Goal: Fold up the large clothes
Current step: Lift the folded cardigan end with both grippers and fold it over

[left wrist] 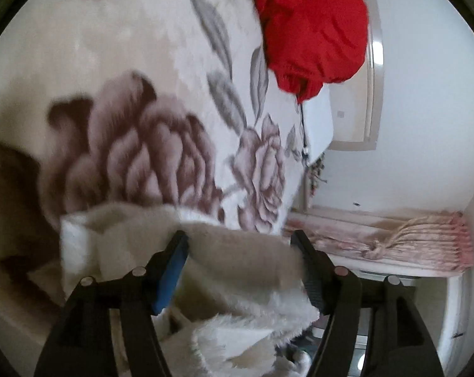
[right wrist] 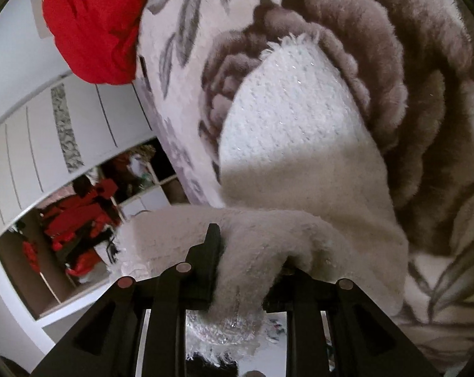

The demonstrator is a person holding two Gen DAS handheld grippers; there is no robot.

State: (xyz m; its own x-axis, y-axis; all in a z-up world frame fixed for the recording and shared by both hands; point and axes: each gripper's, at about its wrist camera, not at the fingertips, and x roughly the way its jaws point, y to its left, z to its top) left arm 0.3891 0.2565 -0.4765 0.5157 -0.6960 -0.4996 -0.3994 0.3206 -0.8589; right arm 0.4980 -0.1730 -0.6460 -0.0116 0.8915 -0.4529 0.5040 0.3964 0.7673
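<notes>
A fluffy white knit garment (left wrist: 237, 270) lies on a floral plush blanket (left wrist: 127, 110). My left gripper (left wrist: 240, 245) is open, its jaws wide apart with the white garment's edge lying between them. In the right wrist view the same white garment (right wrist: 287, 119) stretches away over the blanket (right wrist: 410, 78). My right gripper (right wrist: 252, 257) is shut on a bunched fold of the white garment; the right finger is hidden under the fabric.
A red garment (left wrist: 312, 25) lies at the far edge of the bed, also in the right wrist view (right wrist: 92, 22). A wall and a window frame (left wrist: 375, 62) are beyond the bed. A wardrobe with a mirror (right wrist: 64, 157) stands at the left.
</notes>
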